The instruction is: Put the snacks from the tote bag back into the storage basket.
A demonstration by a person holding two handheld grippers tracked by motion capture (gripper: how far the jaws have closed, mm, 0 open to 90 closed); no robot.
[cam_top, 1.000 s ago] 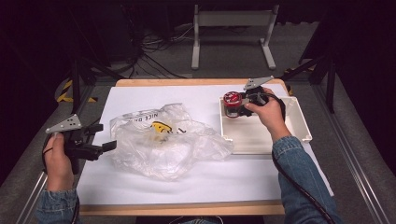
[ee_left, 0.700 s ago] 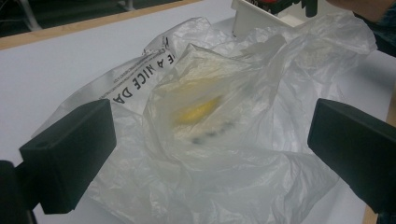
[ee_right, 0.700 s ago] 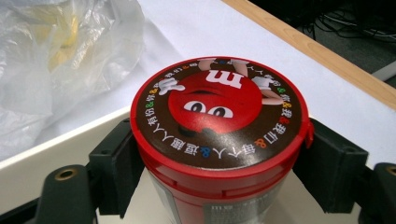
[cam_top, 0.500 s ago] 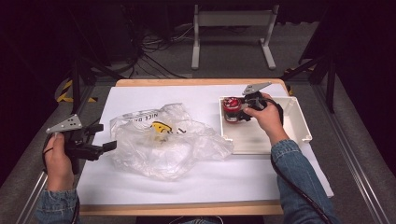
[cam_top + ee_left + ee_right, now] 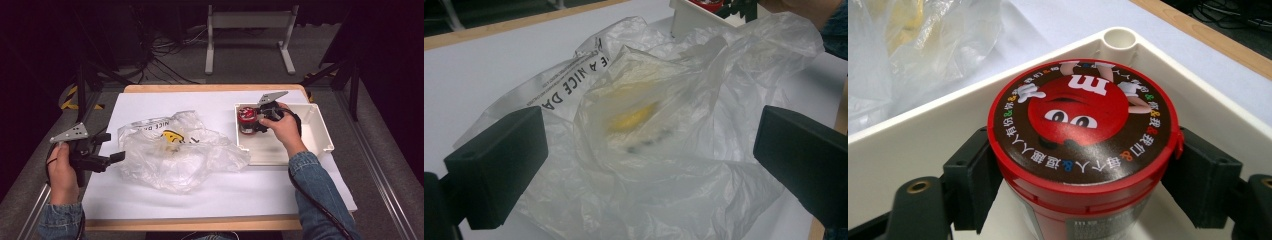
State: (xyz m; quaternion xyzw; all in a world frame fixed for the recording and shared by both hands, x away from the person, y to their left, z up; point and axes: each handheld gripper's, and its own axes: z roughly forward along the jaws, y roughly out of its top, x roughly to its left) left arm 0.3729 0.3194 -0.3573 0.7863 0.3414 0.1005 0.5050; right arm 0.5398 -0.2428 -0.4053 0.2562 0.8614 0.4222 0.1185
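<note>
A red candy can [image 5: 246,119] with a cartoon face on its lid [image 5: 1083,125] stands upright in the far left corner of a white tray [image 5: 310,145]. My right gripper [image 5: 251,125] is shut on it, one black jaw on each side just under the lid rim [image 5: 1085,172]. A crumpled clear plastic bag [image 5: 175,155] with black print and something yellow inside lies in the middle of the table. My left gripper [image 5: 111,147] is held at the bag's left edge, open, its jaws wide apart and aimed at the bag [image 5: 649,100] without touching it.
A white sheet [image 5: 200,200] covers the wooden table [image 5: 190,222]. The tray wall [image 5: 913,145] and its round corner post [image 5: 1120,40] stand close around the can. Beyond the table, stand legs and cables lie on the dark floor.
The right gripper has brought the can a little lower and nearer, into the tray's corner. The left gripper and the bag have stayed put.
</note>
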